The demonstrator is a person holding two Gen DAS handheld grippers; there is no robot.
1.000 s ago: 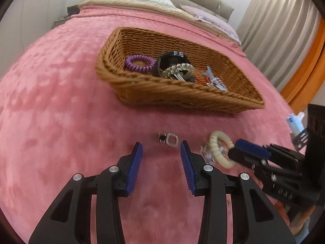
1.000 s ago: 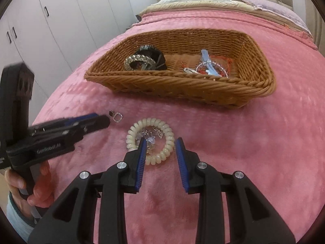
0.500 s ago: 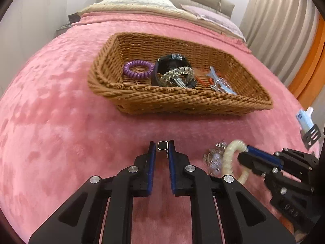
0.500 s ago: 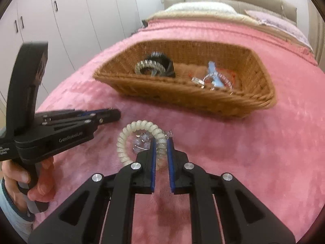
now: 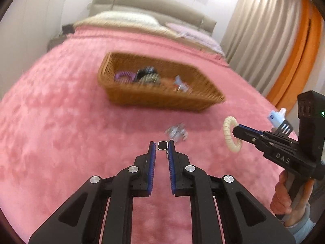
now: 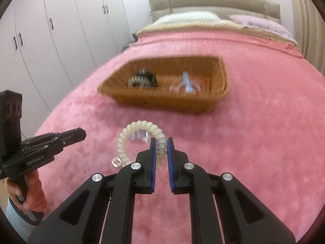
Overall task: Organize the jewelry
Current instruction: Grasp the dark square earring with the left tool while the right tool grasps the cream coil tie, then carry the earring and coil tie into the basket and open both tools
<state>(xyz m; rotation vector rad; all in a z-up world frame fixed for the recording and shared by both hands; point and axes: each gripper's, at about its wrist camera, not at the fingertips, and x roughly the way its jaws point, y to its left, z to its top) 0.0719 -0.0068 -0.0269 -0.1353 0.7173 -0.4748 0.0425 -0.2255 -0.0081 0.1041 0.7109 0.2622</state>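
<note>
My left gripper (image 5: 162, 146) is shut on a small black earring (image 5: 163, 145) with a silver rim, held above the pink bedspread. My right gripper (image 6: 161, 144) is shut on a cream spiral hair tie (image 6: 140, 140), lifted off the bed; it also shows in the left wrist view (image 5: 230, 134). A silver crystal piece (image 5: 176, 132) lies on the bedspread between the grippers. The wicker basket (image 5: 142, 97) sits further back and holds a purple spiral tie (image 5: 124, 76), a black and silver bracelet (image 5: 148, 76) and a blue clip (image 5: 180, 84).
The pink bedspread (image 5: 61, 132) covers the whole bed, with pillows (image 5: 126, 19) and headboard at the far end. White wardrobe doors (image 6: 50, 30) stand on the left, curtains (image 5: 264, 40) on the right. The left gripper's body shows in the right wrist view (image 6: 46, 144).
Both grippers closed on their items a second ago and have since lifted them up and back from the bed. The crystal piece stayed on the bedspread. The basket looks farther away.
</note>
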